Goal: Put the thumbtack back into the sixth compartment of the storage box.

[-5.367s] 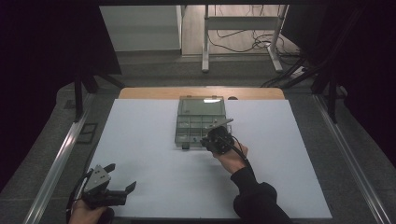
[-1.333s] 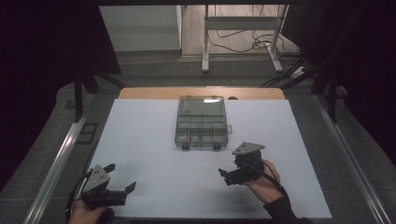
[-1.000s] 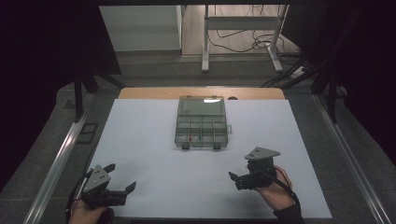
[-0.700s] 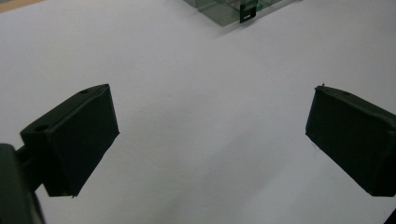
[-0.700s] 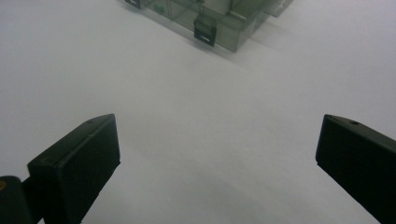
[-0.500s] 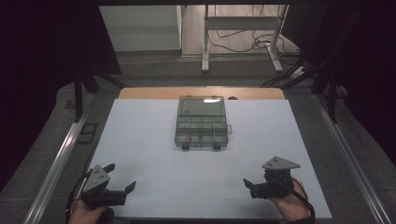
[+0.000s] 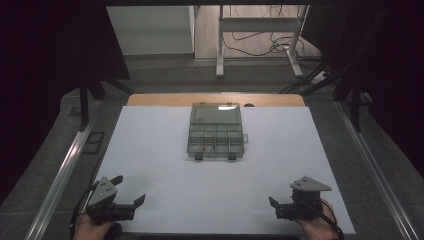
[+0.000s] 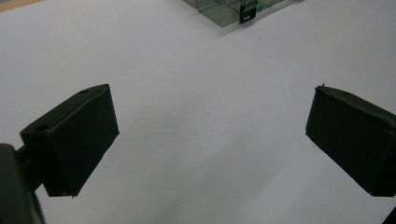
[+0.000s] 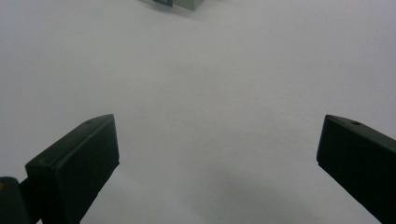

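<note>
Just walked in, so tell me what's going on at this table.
A person holds a two-jaw gripper in each hand at the near edge of the white table. The left gripper and right gripper both have their jaws open and hold nothing. The clear compartment box sits shut mid-table, apart from both.

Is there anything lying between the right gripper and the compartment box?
Nothing: in the high view, only bare white table lies between the right gripper and the compartment box.
</note>
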`<state>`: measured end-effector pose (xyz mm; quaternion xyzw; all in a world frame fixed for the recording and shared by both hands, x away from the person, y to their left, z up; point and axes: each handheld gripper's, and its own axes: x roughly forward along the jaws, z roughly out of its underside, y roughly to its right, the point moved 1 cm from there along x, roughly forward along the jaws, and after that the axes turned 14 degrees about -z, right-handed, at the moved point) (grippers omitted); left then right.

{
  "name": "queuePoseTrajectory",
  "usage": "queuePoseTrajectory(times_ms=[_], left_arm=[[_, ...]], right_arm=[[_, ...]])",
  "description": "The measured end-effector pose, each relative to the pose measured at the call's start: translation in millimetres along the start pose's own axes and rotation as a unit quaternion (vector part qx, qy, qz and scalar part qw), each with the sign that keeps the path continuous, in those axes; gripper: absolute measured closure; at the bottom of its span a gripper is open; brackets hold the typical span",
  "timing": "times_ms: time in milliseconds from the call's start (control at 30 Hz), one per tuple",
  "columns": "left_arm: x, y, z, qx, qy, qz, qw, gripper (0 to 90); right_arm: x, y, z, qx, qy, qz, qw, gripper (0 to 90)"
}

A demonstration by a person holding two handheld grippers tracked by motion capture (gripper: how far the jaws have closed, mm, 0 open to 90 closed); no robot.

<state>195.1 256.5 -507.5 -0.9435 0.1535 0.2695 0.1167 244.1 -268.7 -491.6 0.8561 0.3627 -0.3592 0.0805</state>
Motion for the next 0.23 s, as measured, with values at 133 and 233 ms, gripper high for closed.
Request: queuePoseTrajectory(times_ms=[133, 233], left_arm=[[0.0, -0.2, 0.0, 0.0, 0.0, 0.0, 1.0, 2.9], [0.3, -0.2, -0.2, 0.0, 0.0, 0.0, 1.0, 2.9]], right_arm=[[1.5, 2.3, 5.2, 0.005, -0.01, 0.006, 0.9999, 0.0], [1.8, 2.8, 6.9, 0.006, -0.012, 0.008, 0.9999, 0.0]])
